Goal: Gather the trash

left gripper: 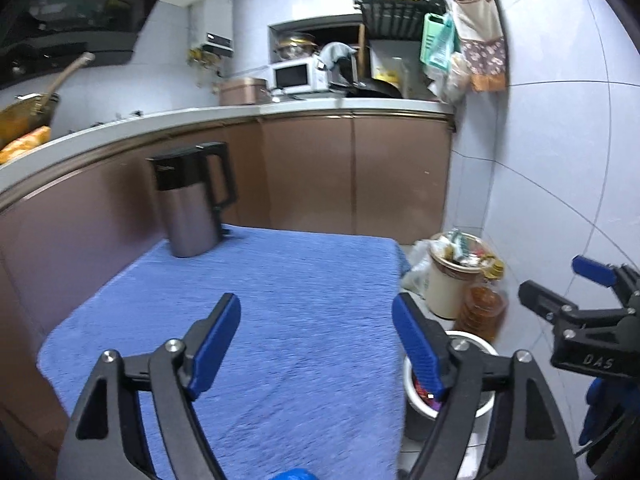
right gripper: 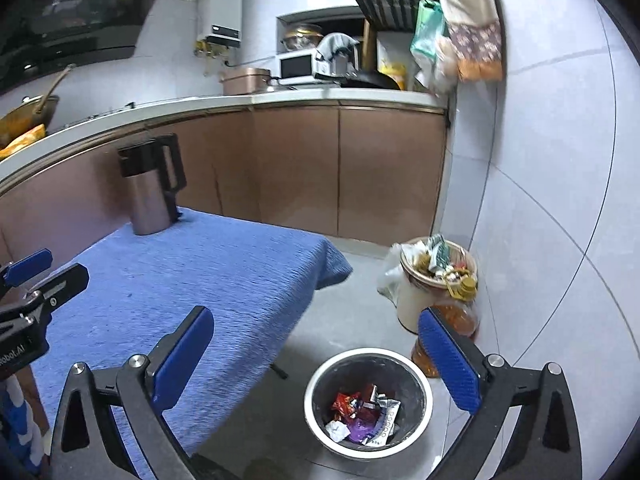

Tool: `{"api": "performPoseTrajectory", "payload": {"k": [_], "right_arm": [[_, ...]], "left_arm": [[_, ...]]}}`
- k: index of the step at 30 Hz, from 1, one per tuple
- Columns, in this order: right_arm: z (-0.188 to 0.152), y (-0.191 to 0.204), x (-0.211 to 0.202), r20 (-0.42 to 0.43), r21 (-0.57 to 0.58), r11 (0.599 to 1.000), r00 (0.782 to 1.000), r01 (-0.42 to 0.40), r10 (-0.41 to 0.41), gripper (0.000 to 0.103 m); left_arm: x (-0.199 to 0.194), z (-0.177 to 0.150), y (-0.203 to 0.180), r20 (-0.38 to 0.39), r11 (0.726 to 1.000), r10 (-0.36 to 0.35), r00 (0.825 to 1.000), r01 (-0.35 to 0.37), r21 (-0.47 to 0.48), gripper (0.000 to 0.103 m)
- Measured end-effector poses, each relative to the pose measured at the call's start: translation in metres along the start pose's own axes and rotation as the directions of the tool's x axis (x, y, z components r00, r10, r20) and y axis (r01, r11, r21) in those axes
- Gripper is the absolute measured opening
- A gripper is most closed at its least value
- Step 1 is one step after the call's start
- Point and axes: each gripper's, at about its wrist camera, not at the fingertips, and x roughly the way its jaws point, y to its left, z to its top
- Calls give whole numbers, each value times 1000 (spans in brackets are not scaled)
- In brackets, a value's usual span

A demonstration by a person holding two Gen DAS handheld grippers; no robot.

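Looking along the left wrist view: the left gripper (left gripper: 316, 344) is held above the blue-covered tabletop (left gripper: 280, 280), its fingers (left gripper: 218, 344) spread wide with nothing between them.
Tabletop contents: only a steel kettle (left gripper: 192, 204) is seen at the far corner; no loose trash is visible on the cloth, though a small blue object (left gripper: 290, 474) is cut off at the bottom edge and cannot be identified.
Right wrist view: the right gripper (right gripper: 316, 360) is spread as wide as it goes, empty, and held above the floor beside the tabletop.
Trash location: crumpled wrappers (right gripper: 364, 412) are lying inside the round bin (right gripper: 316, 380) on the floor, directly below the right gripper.
Other bin: a fuller cream bin (right gripper: 416, 300) is seen against the wall.
Step in hand: a drop into the bin is judged complete.
Next move: any remaining trash must be found before anything is grasped.
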Motion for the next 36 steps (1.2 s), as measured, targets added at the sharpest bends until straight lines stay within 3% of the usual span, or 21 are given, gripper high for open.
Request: {"api": "performPoseTrajectory", "payload": {"k": [4,16,36], "right_arm": [[2,16,-18,37,-31,1000,999,-5,6,103],[-3,38,-52,103,-49,999,995,6,-1,103],[-13,30,-34,77,-5,999,996,37,-36,103]], "left_arm": [[-21,-5,12,37,997,78,996,-77,-6,82],[-64,-12,41,101,991,121,988,-114,-69,82],[-50,-14,50,92,987,138,986,-129,-100,82]]}}
